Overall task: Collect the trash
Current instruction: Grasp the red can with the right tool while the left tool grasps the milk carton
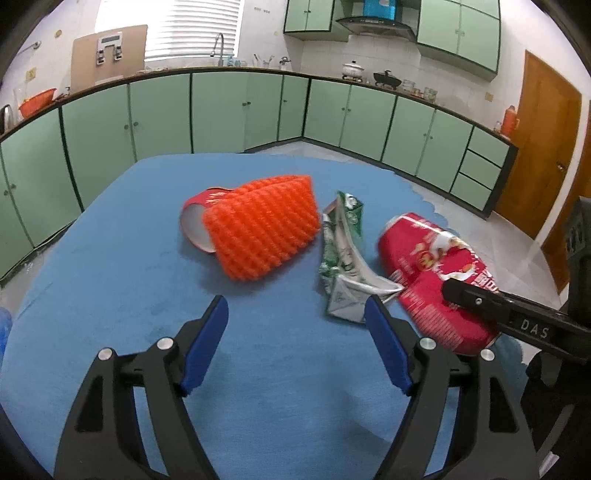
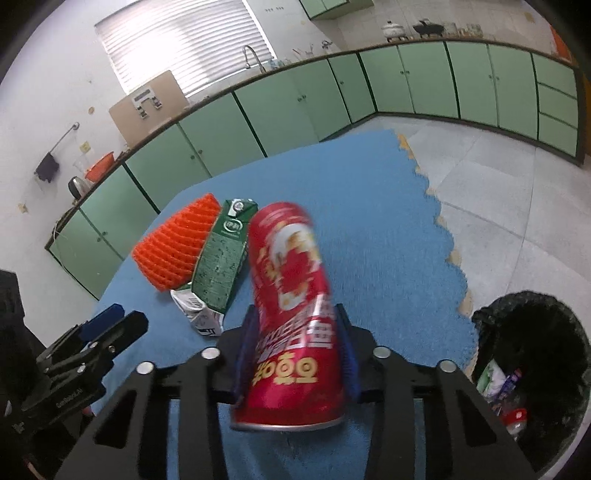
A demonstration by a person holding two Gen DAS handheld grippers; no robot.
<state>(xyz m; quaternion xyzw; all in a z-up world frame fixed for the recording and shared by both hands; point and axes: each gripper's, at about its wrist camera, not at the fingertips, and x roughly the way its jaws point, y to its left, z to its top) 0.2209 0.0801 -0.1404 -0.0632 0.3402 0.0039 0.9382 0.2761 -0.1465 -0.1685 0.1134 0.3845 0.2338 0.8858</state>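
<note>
Your right gripper (image 2: 295,350) has its jaws clamped on the red can (image 2: 291,314), lifted off the blue surface (image 2: 388,240) just beside the flattened green carton (image 2: 218,258). The grip sits near the can's base, so a fast swing toward the bin (image 2: 532,310) could let it slip. Your left gripper (image 1: 295,321) hangs with its jaws apart, near the carton.

place: a home kitchen | cupboards: green cupboard doors (image 1: 221,110) along two walls | sink: tap (image 1: 218,48) under a window with blinds (image 1: 192,26) | cooking: white pot (image 1: 352,69) and black pan (image 1: 386,78) under a hood (image 1: 376,24) | floor: pale tiles (image 2: 498,177) | door: brown wood (image 1: 543,140)
</note>
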